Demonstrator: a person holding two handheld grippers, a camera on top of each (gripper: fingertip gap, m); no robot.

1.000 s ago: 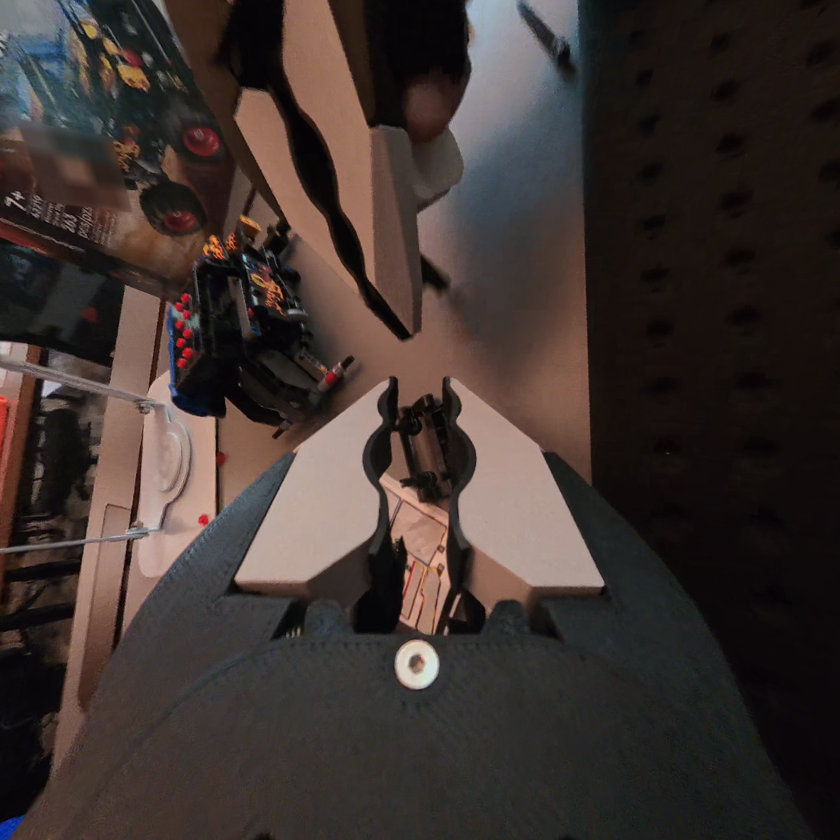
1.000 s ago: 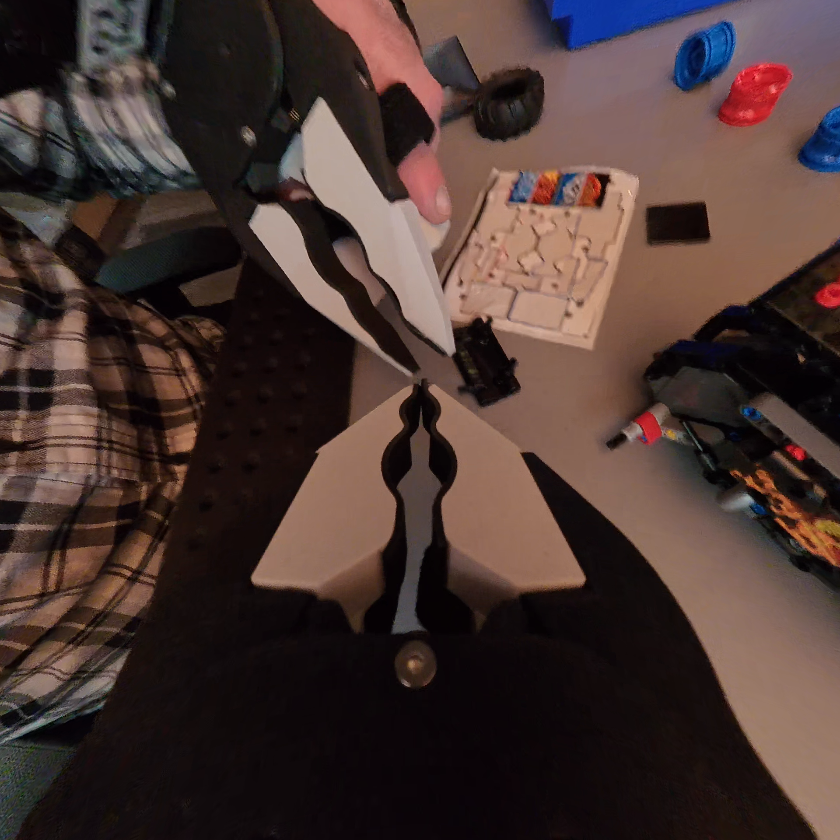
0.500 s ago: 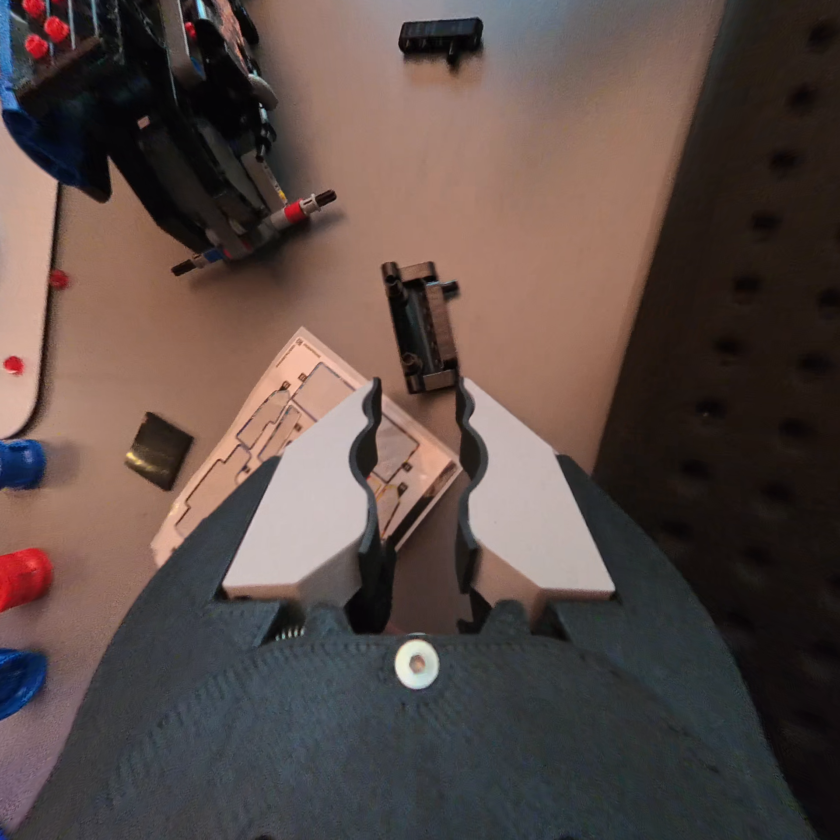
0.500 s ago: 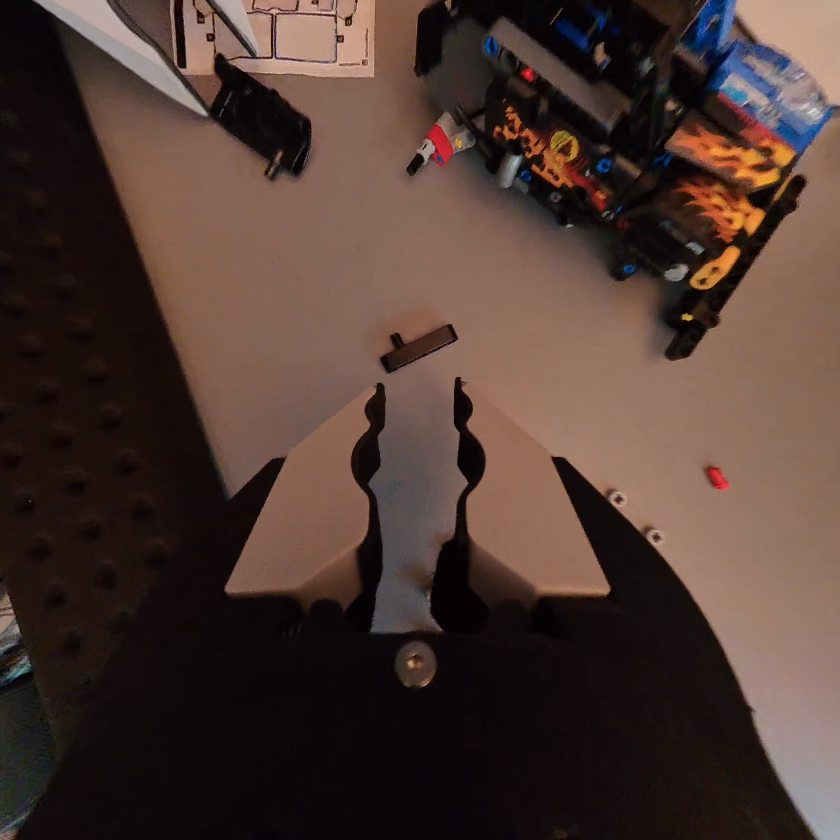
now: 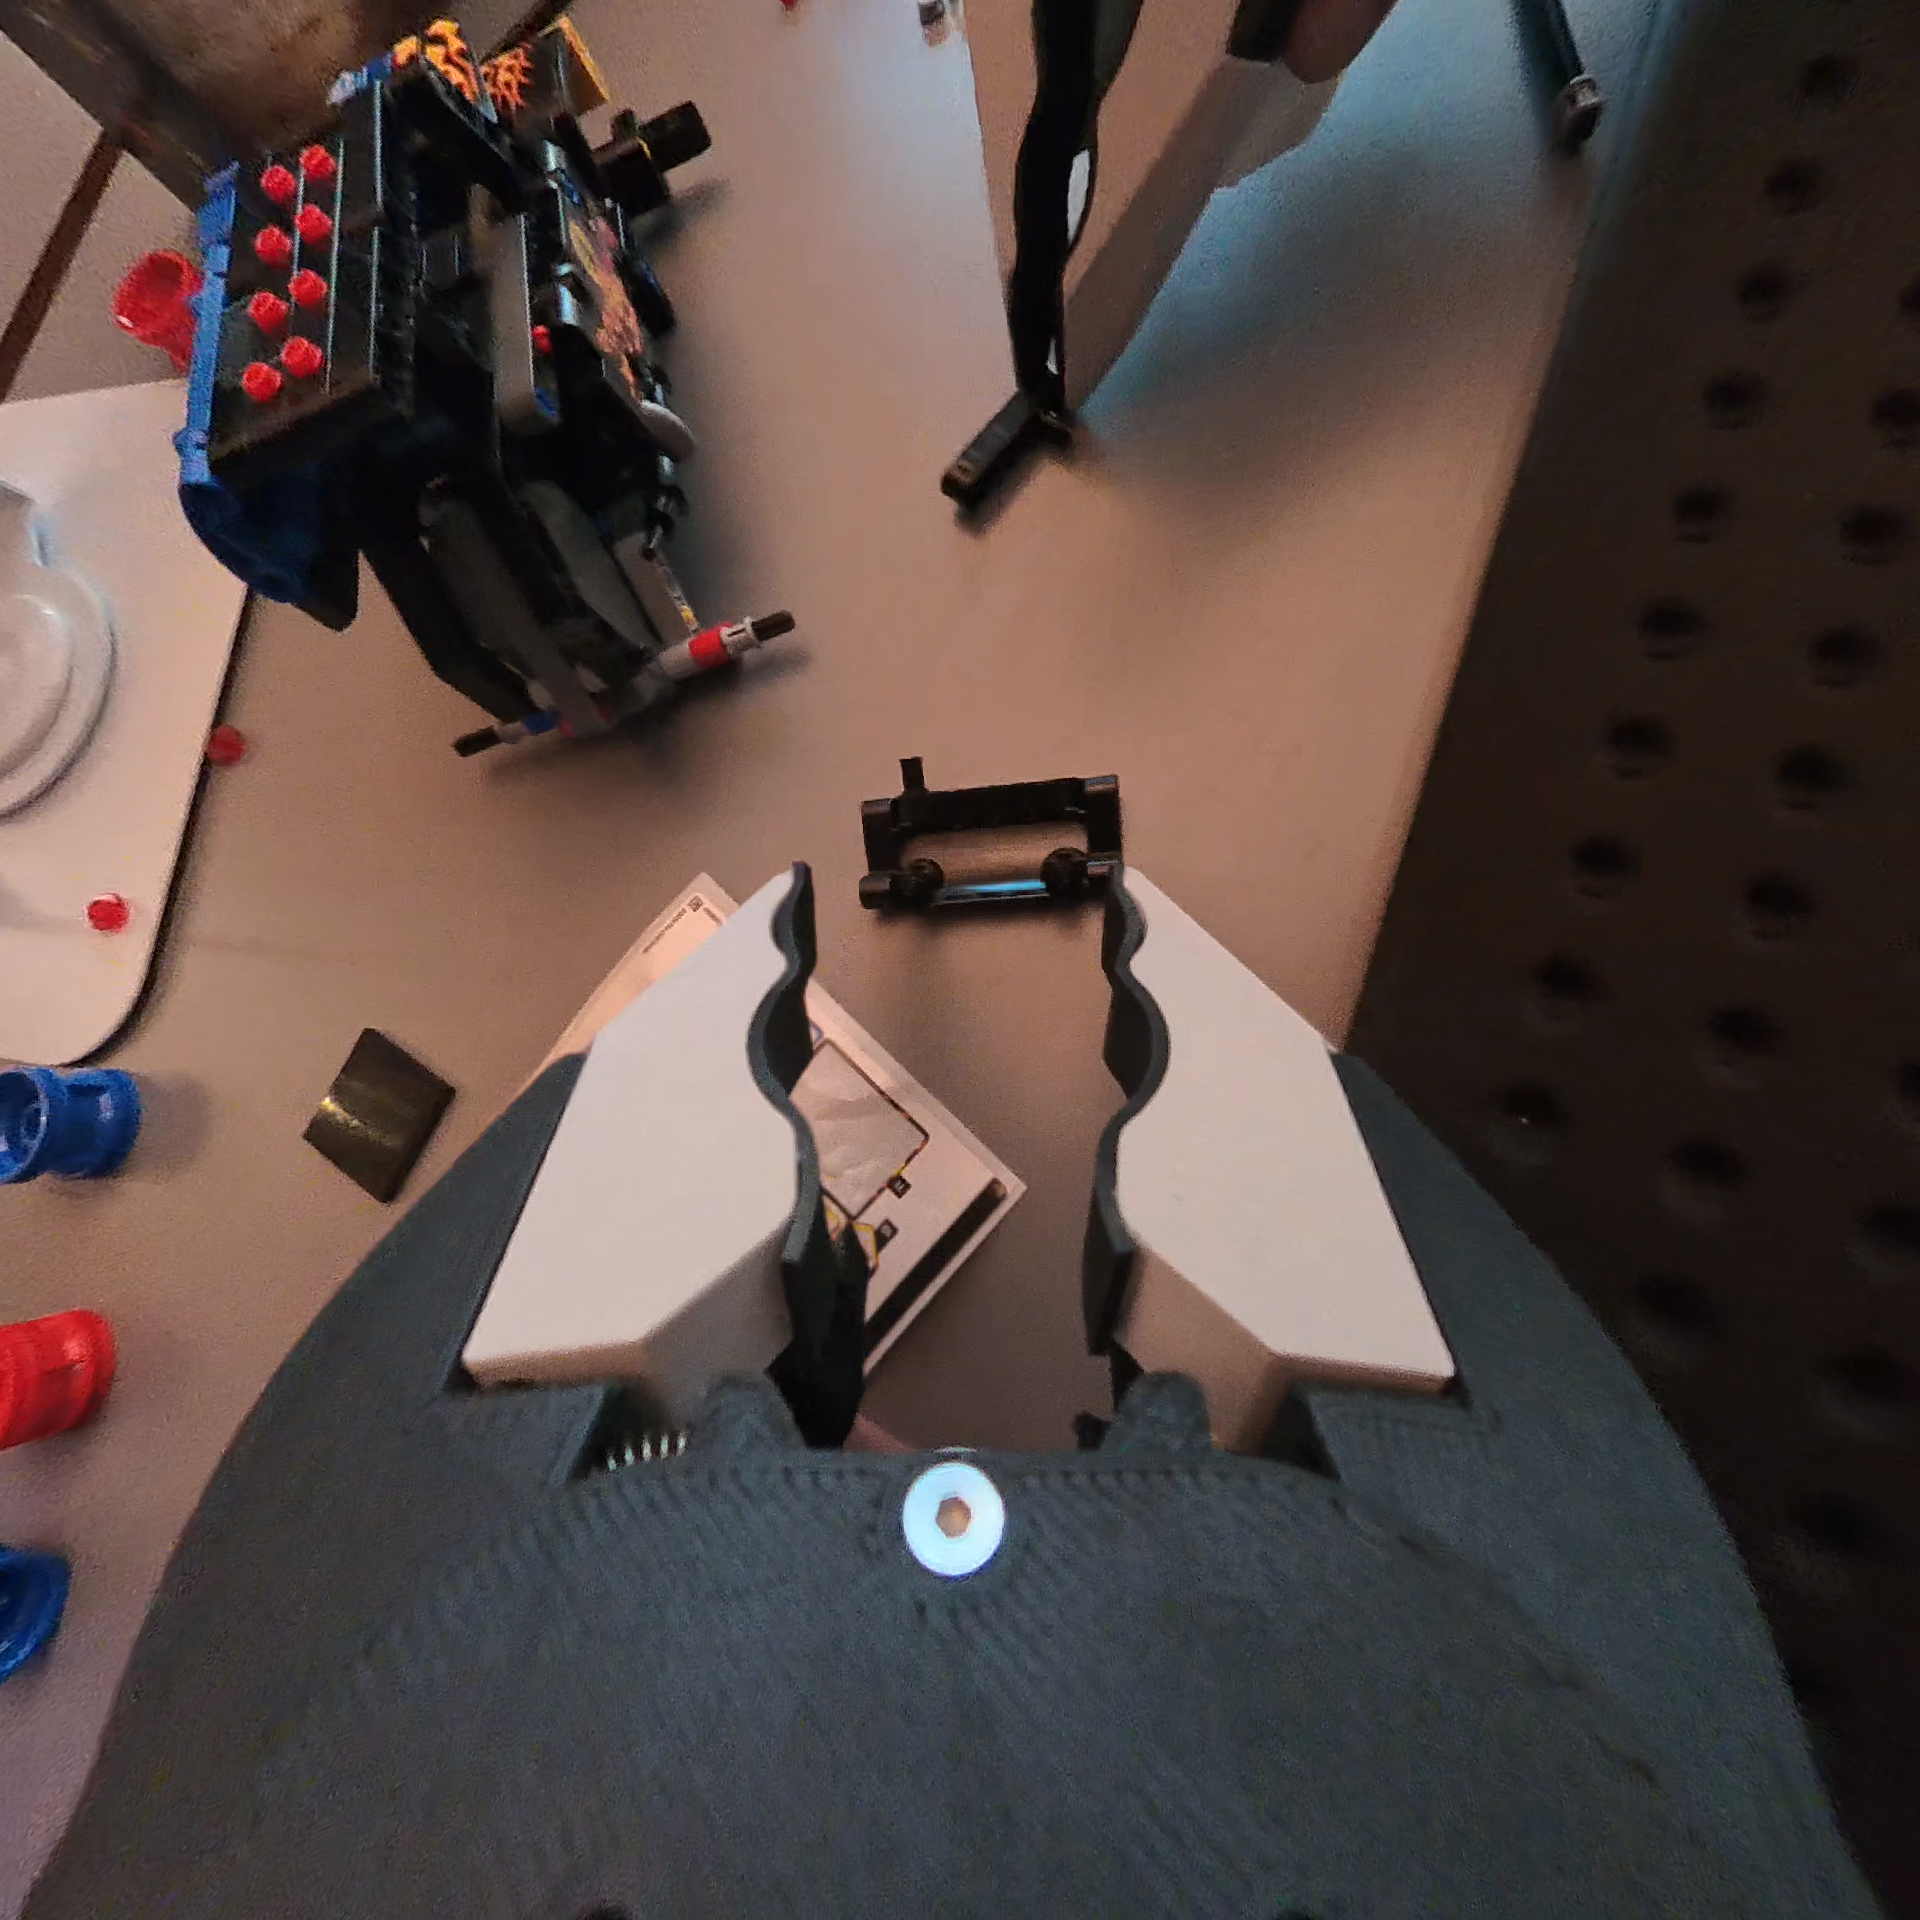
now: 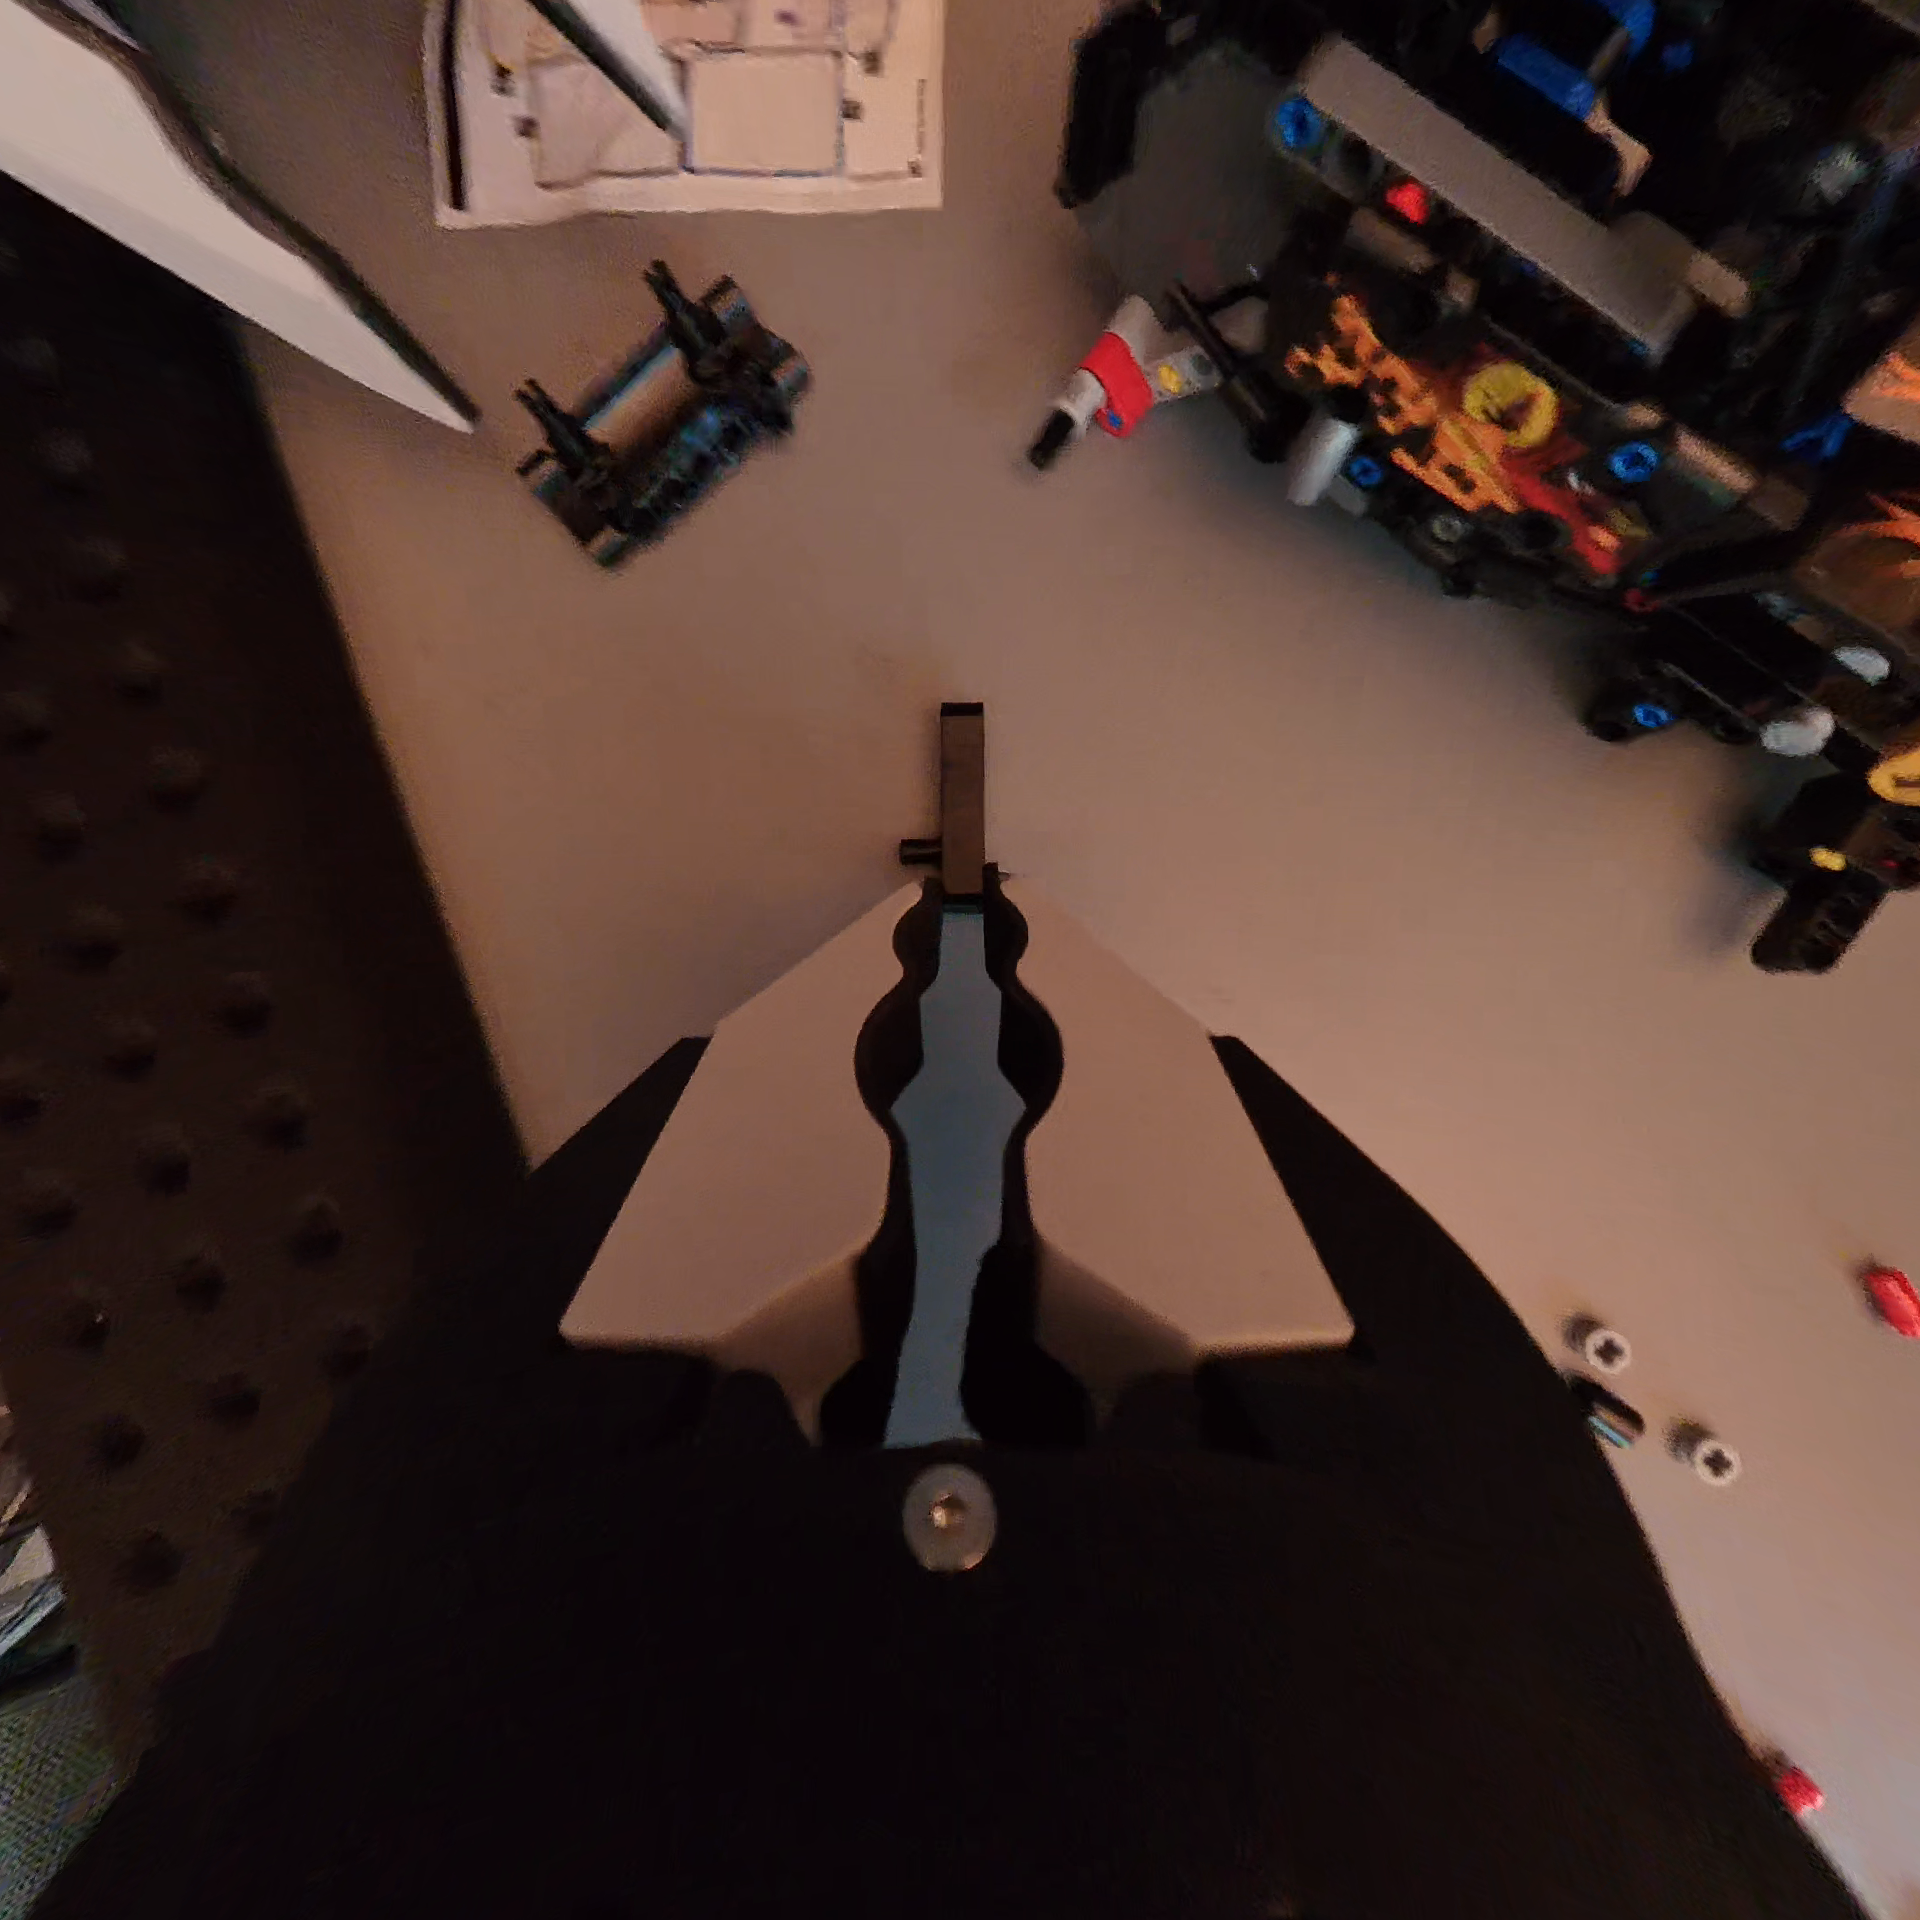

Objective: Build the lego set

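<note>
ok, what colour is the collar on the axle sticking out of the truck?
Red collar, white and black axle tip beyond it; clearest in the left wrist view.

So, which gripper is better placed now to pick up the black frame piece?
Left. The left gripper is open, directly before the black frame piece; the right gripper already pinches a thin black beam.

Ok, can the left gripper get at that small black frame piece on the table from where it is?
Probably yes. The left gripper is open, and the black frame piece lies just past its fingertips on bare table. Nothing sits between them.
</note>
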